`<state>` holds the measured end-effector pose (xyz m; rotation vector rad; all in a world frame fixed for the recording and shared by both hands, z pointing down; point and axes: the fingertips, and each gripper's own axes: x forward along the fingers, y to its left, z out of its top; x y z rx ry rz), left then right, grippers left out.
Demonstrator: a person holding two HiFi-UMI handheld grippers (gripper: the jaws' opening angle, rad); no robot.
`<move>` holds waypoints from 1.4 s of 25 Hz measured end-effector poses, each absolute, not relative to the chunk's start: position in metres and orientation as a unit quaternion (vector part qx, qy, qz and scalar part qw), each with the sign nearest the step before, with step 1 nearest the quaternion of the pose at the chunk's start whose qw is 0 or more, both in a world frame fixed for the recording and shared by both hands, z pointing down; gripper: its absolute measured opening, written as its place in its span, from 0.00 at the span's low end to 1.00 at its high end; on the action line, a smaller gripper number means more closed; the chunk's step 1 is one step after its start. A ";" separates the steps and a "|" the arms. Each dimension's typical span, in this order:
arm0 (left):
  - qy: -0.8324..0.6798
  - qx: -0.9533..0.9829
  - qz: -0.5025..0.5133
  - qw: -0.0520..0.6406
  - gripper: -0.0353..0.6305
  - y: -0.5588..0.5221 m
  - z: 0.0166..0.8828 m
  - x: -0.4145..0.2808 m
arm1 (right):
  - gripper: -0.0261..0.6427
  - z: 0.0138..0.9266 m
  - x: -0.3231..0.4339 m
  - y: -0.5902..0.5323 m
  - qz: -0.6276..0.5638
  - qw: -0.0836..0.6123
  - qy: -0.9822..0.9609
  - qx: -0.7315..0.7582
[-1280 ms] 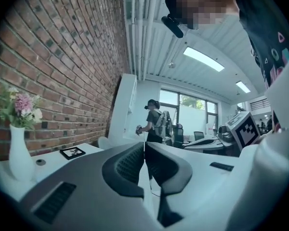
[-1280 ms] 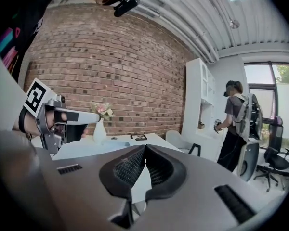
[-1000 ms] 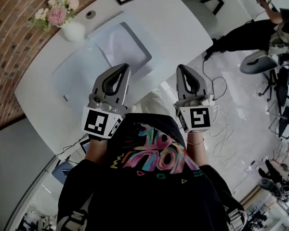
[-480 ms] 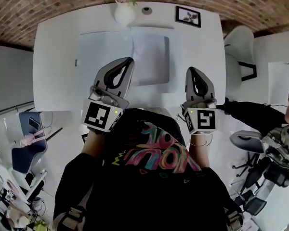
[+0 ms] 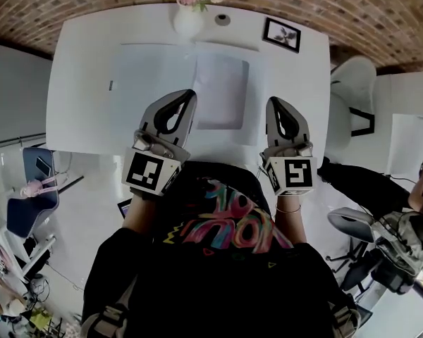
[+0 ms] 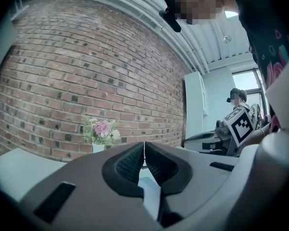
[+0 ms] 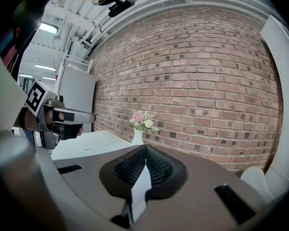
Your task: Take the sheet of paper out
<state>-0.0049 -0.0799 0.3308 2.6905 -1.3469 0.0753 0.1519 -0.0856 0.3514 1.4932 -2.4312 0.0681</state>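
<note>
The white table (image 5: 77, 83) offers open surface at frame left and along its near edge. Its far edge, at frame top, carries a flower vase (image 5: 189, 18), a small round disc (image 5: 222, 20) and a picture frame (image 5: 282, 35). A white chair (image 5: 349, 83) crowds its right end. The sheet of paper (image 5: 221, 90) lies flat mid-table, open from above.

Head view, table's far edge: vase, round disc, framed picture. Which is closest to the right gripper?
The framed picture, near the right back corner of the table, ahead of the right gripper; the vase and disc sit further left.
</note>
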 end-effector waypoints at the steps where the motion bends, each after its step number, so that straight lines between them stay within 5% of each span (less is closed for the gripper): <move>1: -0.447 0.892 0.027 0.066 0.09 -0.081 0.332 -0.006 | 0.07 0.352 0.151 -0.086 0.028 0.149 -0.842 0.518; 21: -0.450 0.888 0.031 0.085 0.09 -0.117 0.349 -0.017 | 0.07 0.357 0.149 -0.109 0.041 0.145 -0.831 0.535; 35: -0.426 0.886 0.044 0.179 0.10 -0.125 0.416 -0.012 | 0.07 0.393 0.154 -0.106 0.076 0.188 -0.826 0.526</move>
